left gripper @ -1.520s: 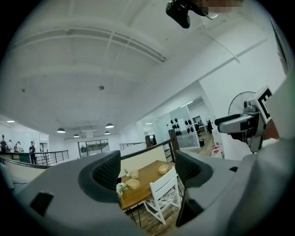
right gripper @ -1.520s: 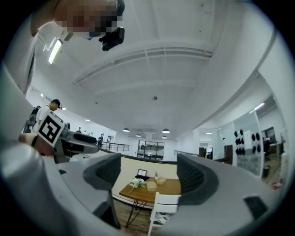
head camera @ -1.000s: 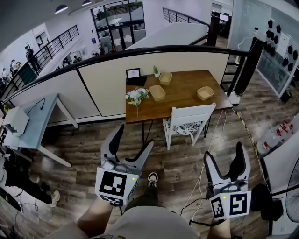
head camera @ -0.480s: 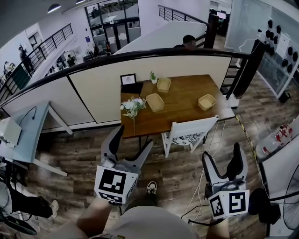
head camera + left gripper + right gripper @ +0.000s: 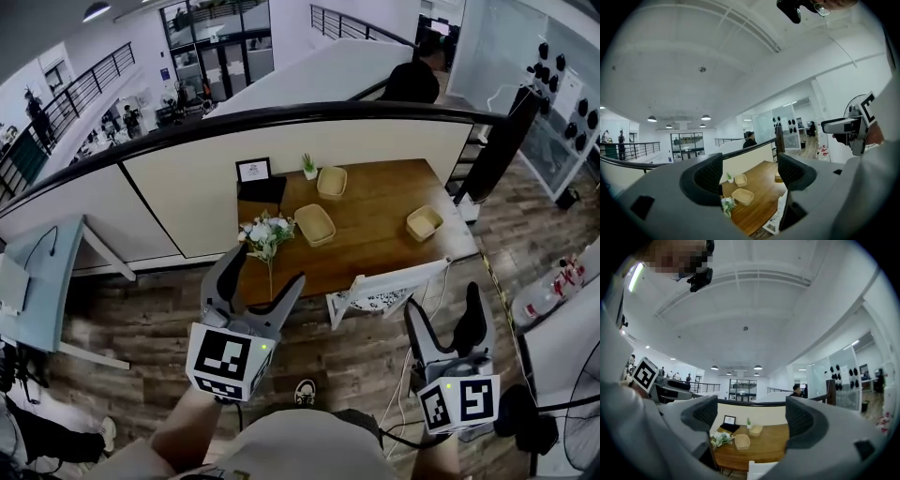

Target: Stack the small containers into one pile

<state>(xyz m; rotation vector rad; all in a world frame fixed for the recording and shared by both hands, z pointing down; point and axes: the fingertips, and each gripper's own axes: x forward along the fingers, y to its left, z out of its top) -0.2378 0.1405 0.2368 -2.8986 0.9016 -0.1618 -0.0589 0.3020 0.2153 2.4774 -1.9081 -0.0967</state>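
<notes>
Head view: the step looks like the approach. The left gripper (image 5: pixel 265 272) and right gripper (image 5: pixel 442 309) are hanging wide and empty, well apart from three small baskets (image 5: pixel 315 224) lying separately on the wooden table (image 5: pixel 375 202). The next move is probably closing on one.
Left gripper view: the jaws are gaping toward the table, beside a mezzanine railing (image 5: pixel 754 146).
Right gripper view: the jaws are gaping likewise, with an open office hall beyond.

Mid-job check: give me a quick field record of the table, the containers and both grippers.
table: wooden, ahead, beyond both grippers
back container: next to the small plant
middle container: beside the flowers
right container: near the table's right edge
stacked: none, all three lie apart
left gripper: open, empty, in the air
right gripper: open, empty, in the air
chair: white, at the table's near side
</notes>
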